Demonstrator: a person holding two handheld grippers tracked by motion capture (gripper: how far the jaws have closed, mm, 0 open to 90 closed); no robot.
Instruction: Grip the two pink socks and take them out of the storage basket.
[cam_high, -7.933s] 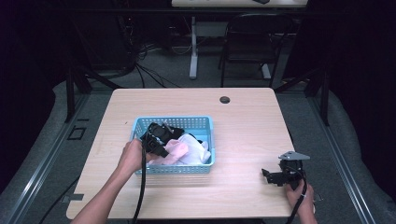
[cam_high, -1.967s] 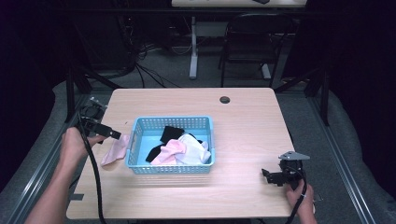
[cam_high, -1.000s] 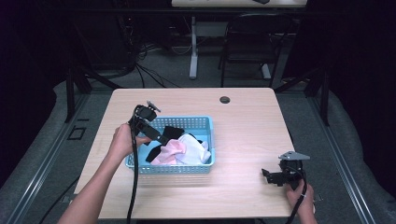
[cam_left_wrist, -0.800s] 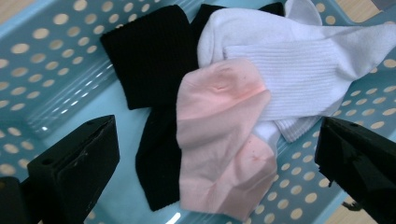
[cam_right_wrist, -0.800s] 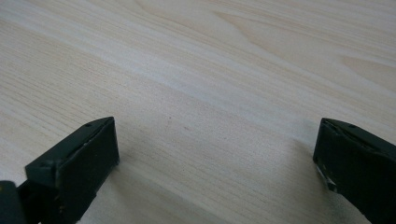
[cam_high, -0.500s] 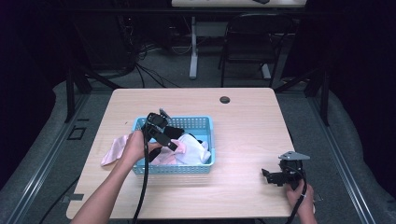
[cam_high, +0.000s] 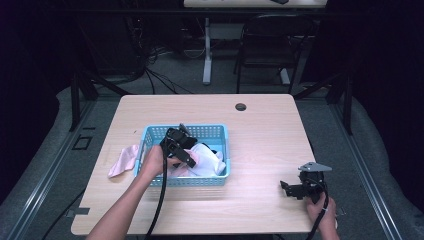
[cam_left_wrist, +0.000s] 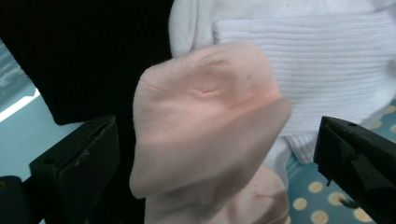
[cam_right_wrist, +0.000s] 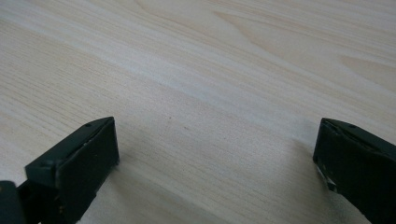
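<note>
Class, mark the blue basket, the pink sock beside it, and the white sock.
blue basket (cam_high: 205, 181), high view, front wall.
pink sock (cam_high: 123, 160), high view, middle, on the table.
white sock (cam_left_wrist: 322, 74), left gripper view, ribbed part.

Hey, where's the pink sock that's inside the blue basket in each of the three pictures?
High view: the pink sock peeks out in the blue basket, just beside the left gripper.
Left gripper view: it sits centre frame, between the open jaws, not yet pinched.
Right gripper view: not in it; the jaws frame bare table.
Shared landmark: the white sock next to it.
</note>
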